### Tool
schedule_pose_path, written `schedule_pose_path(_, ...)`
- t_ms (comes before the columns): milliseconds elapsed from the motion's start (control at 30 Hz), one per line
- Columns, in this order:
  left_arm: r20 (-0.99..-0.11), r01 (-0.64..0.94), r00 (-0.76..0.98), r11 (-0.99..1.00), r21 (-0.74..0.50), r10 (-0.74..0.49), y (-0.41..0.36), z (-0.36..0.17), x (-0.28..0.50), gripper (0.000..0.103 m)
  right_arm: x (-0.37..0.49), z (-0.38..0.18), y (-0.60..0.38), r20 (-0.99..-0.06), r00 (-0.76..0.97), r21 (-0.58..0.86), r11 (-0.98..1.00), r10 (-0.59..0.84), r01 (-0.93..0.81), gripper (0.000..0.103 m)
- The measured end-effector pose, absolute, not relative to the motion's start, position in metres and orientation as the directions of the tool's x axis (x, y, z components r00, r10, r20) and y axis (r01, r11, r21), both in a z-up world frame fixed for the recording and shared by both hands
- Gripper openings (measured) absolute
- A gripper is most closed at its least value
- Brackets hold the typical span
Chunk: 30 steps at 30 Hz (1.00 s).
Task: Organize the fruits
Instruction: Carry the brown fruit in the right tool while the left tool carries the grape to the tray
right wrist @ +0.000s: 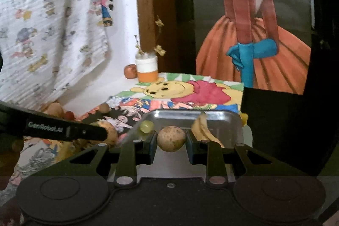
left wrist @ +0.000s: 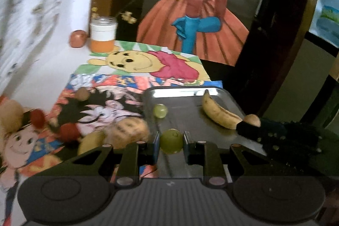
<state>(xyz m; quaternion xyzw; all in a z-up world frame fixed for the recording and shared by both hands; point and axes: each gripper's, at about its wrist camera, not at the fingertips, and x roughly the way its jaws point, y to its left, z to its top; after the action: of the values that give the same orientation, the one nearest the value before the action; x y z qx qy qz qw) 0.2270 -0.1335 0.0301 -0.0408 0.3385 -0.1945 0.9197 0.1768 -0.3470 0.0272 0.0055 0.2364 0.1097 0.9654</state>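
A round green grape-like fruit (left wrist: 171,141) sits pinched between the left gripper's (left wrist: 171,142) two pads above the near edge of the shiny metal tray (left wrist: 190,118). A second pale green round fruit (left wrist: 160,111) lies on the tray's left side, and a spotted yellow banana (left wrist: 219,112) lies slantwise on its right side. A round tan-brown speckled fruit (right wrist: 171,139) is clamped in the right gripper (right wrist: 171,140) over the tray. Off the tray to the left, red round fruits (left wrist: 68,131), a yellowish fruit (left wrist: 91,141) and a small brown fruit (left wrist: 82,94) rest on the cartoon-printed mats, blurred.
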Motion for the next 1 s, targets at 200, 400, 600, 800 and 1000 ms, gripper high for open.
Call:
schedule_pose_path(200, -0.624, 0.370, 0.678, 0.914, -0.167, -0.388, -0.162, 0.016, 0.254, 0.025, 0.186, 0.012, -0.356, -0.497, 0.850, 0.053, 0.984, 0.172, -0.168, 0.031)
schedule_pose_path(400, -0.652, 0.361, 0.661, 0.919, -0.159, -0.372, -0.174, 0.000, 0.273, 0.025, 0.196, -0.002, -0.362, -0.540, 0.830, 0.044, 0.989, 0.141, -0.140, 0.031)
schedule_pose_path(600, -0.680, 0.350, 0.637, 0.922, -0.164, -0.363, -0.179, -0.012, 0.276, 0.025, 0.200, -0.008, -0.362, -0.551, 0.824, 0.052, 0.990, 0.136, -0.129, 0.031)
schedule_pose_path(800, -0.685, 0.345, 0.639, 0.927, -0.150, -0.349, -0.180, -0.016, 0.277, 0.025, 0.201, -0.009, -0.359, -0.565, 0.818, 0.030, 0.993, 0.112, -0.115, 0.031)
schedule_pose_path(1000, -0.685, 0.342, 0.643, 0.929, -0.143, -0.342, -0.181, -0.016, 0.277, 0.026, 0.202, -0.010, -0.357, -0.577, 0.811, 0.011, 0.995, 0.090, -0.103, 0.031)
